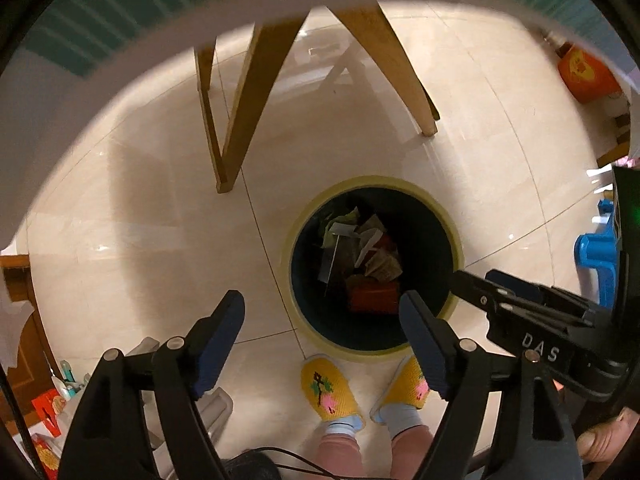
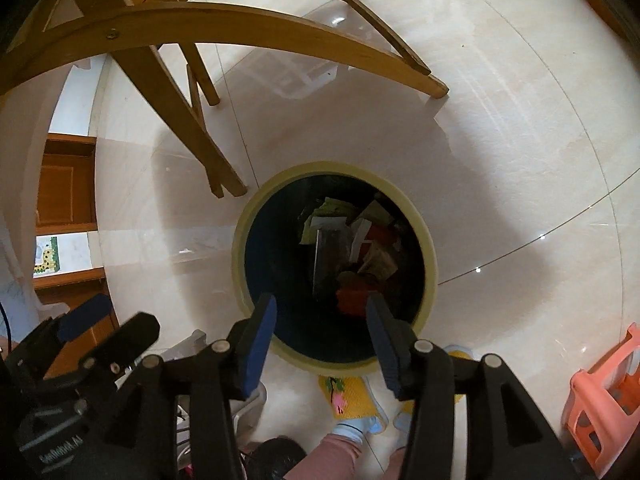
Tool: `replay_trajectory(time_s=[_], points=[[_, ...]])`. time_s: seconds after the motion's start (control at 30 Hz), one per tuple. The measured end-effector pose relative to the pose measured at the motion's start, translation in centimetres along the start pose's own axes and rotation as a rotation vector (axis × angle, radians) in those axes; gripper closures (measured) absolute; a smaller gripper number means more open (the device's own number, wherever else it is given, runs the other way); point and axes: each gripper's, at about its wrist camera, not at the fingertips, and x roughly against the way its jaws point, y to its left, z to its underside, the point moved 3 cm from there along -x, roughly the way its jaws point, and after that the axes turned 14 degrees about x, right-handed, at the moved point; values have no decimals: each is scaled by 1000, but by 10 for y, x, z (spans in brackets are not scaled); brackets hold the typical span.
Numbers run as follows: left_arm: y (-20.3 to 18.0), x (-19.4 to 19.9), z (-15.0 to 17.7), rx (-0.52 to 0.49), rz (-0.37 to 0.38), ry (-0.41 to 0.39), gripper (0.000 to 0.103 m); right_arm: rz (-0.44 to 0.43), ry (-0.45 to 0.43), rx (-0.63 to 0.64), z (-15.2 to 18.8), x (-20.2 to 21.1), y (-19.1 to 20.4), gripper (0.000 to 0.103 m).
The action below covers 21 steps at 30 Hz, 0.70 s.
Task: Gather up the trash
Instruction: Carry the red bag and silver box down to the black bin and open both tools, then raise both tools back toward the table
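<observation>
Two claws hang over one round trash bin [image 1: 374,182] that stands on the pale tiled floor [image 1: 140,240]; the bin has a cream rim and a dark inside. The left claw [image 1: 322,314] points straight down with its two blue-padded fingers [image 1: 222,340] spread wide and nothing between them; its right finger overlaps the bin's near rim in the left wrist view. The right claw [image 2: 322,330] tilts down toward the bin mouth, its two fingers [image 2: 260,344] parted, less widely, and likewise empty. The trash [image 2: 352,248] lies at the bottom of the bin: a jumble of paper scraps and wrappers, white, yellow-green and tan, with one red box-like piece [image 1: 372,298] nearest; the separate pieces cannot be counted. Two yellow knitted slippers [image 1: 328,388] with flower patterns stand on the floor just beside the bin's near edge, worn over light socks and pink trouser legs. Wooden chair legs [image 1: 248,100] stand beyond the bin, well apart from it. One coral plastic stool [image 2: 604,396] sits at the right edge of the right wrist view, and one blue plastic item [image 1: 596,256] at the right edge of the left
</observation>
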Motion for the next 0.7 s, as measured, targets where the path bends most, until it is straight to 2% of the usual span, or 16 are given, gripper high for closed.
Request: replay_trajectory(time_s=[0.17, 0.3, 0.7], points=[[2, 26, 2, 34, 20, -21, 24, 7, -20, 34, 2, 23, 10, 53], [0, 52, 5, 32, 31, -48, 24, 13, -50, 60, 2, 47, 21, 39], [14, 150, 24, 26, 56, -113, 24, 7, -134, 84, 9, 135, 61, 38]])
